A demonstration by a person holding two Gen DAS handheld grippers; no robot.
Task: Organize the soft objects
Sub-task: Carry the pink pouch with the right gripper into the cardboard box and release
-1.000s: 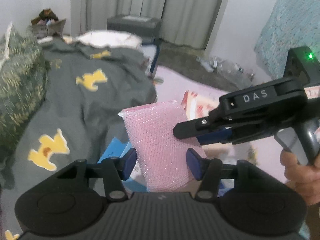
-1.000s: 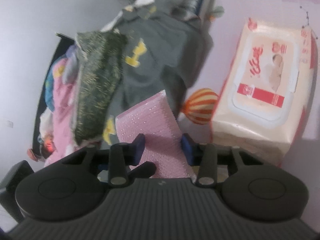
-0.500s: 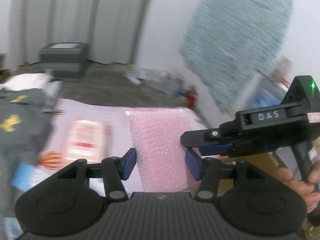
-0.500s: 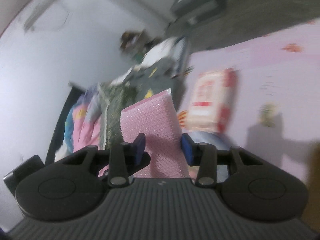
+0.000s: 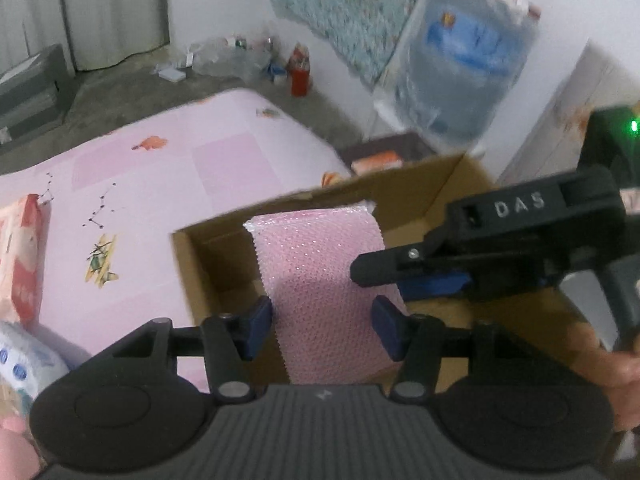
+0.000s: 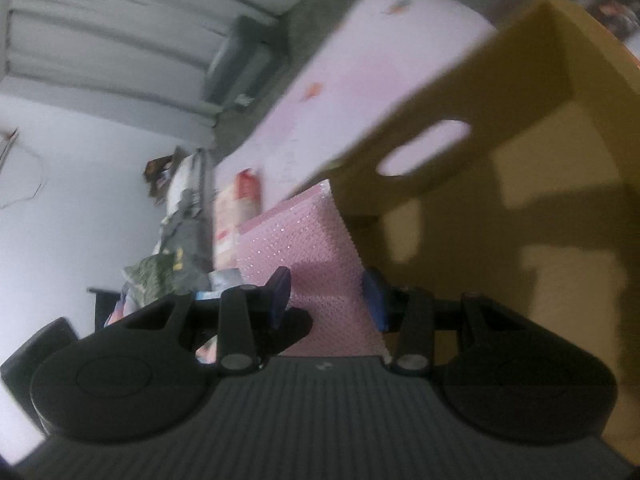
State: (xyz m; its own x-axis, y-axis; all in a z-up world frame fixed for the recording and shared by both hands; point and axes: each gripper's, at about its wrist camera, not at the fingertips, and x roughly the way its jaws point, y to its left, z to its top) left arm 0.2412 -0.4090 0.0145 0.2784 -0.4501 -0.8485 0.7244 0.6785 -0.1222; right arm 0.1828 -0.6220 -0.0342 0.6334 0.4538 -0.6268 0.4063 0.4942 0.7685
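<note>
A pink bubble-textured soft pack (image 5: 320,280) hangs upright over the open cardboard box (image 5: 208,264), held from two sides. My left gripper (image 5: 322,328) has its blue pads against the pack's lower sides, and its jaws are opening slightly with the pack between them. My right gripper (image 5: 384,276) comes in from the right and clamps the pack's right edge. In the right wrist view, the right gripper (image 6: 326,300) is shut on the same pack (image 6: 304,248), with the box wall and its handle slot (image 6: 424,148) just beyond.
The box stands on a pink play mat (image 5: 180,168). A wet-wipes pack (image 5: 20,260) lies at the mat's left edge. A large water bottle (image 5: 460,72) and small clutter stand by the wall. A hand (image 5: 608,364) grips the right tool.
Both grippers swung with the pink pack away from the grey bed, across the mat, to above the cardboard box. The grip on the pack looks the same.
</note>
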